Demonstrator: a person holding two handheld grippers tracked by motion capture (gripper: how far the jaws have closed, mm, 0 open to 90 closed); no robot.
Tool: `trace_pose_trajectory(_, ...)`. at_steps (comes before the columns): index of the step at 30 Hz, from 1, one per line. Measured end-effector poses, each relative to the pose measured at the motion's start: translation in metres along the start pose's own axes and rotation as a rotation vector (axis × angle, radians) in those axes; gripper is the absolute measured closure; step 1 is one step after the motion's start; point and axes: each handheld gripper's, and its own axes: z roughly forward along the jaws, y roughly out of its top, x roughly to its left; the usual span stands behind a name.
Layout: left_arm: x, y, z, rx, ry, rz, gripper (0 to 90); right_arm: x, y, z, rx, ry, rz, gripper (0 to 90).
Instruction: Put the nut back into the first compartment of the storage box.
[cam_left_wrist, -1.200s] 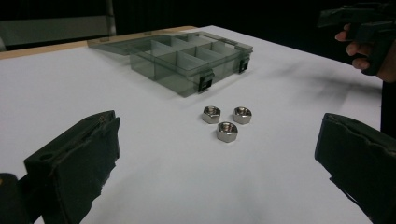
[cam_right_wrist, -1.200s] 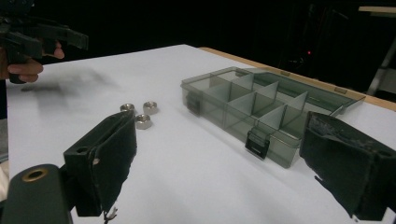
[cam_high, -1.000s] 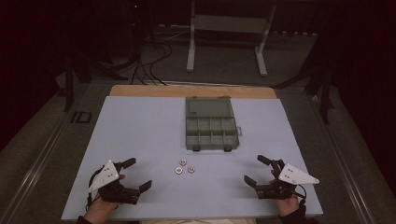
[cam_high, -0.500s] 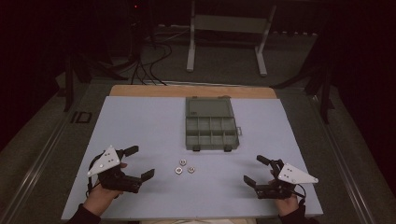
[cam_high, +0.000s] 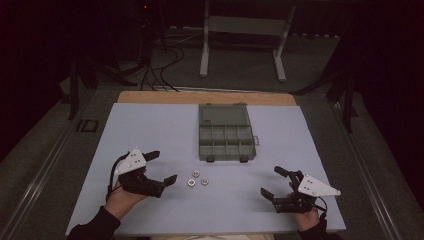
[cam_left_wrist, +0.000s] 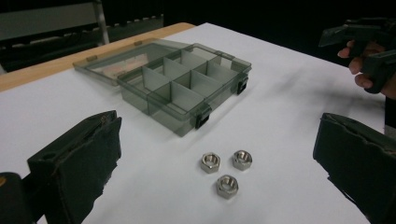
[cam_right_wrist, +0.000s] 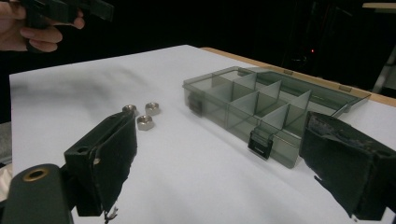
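Three steel hex nuts (cam_high: 197, 179) (cam_left_wrist: 227, 185) (cam_right_wrist: 144, 122) lie close together on the white table top. Behind them stands a grey clear compartment box (cam_high: 225, 140) (cam_left_wrist: 182, 88) (cam_right_wrist: 252, 107), its lid folded flat to the far side and its compartments looking empty. My left gripper (cam_high: 162, 166) (cam_left_wrist: 217, 130) is open just left of the nuts, with its jaws pointing at them and nothing between them. My right gripper (cam_high: 272, 181) (cam_right_wrist: 222, 128) is open too and holds nothing. It sits near the front right, well right of the nuts.
The white sheet (cam_high: 150, 125) covers most of a wooden table (cam_high: 150, 96). A metal stand (cam_high: 240, 30) and cables (cam_high: 160, 60) sit on the dark floor beyond the far edge. In each gripper view the other gripper (cam_left_wrist: 369, 42) (cam_right_wrist: 60, 9) shows farther off.
My left gripper has moved away from the front edge and a little to the right, closer to the nuts. The right gripper, the nuts and the box have stayed put.
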Motion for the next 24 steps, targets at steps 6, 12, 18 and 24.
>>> trace_pose_trajectory(6, 0.000, 0.001, 0.013, 0.043, -0.015, 0.002, 1.5, 0.000, 0.000, 0.000, -0.002, 0.004, 0.004, 11.3)
trace_pose_trajectory(12, -0.001, -0.003, 0.033, 0.078, -0.051, 0.005, 3.3, 0.000, 0.000, 0.000, -0.002, 0.009, 0.007, 11.3)
trace_pose_trajectory(18, -0.002, -0.008, 0.050, 0.136, -0.082, 0.016, 6.2, 0.000, 0.000, 0.000, -0.001, 0.013, 0.005, 11.3)
trace_pose_trajectory(24, -0.008, -0.014, 0.061, 0.198, -0.107, 0.060, 14.4, 0.000, 0.000, 0.000, -0.002, 0.013, 0.005, 11.3)
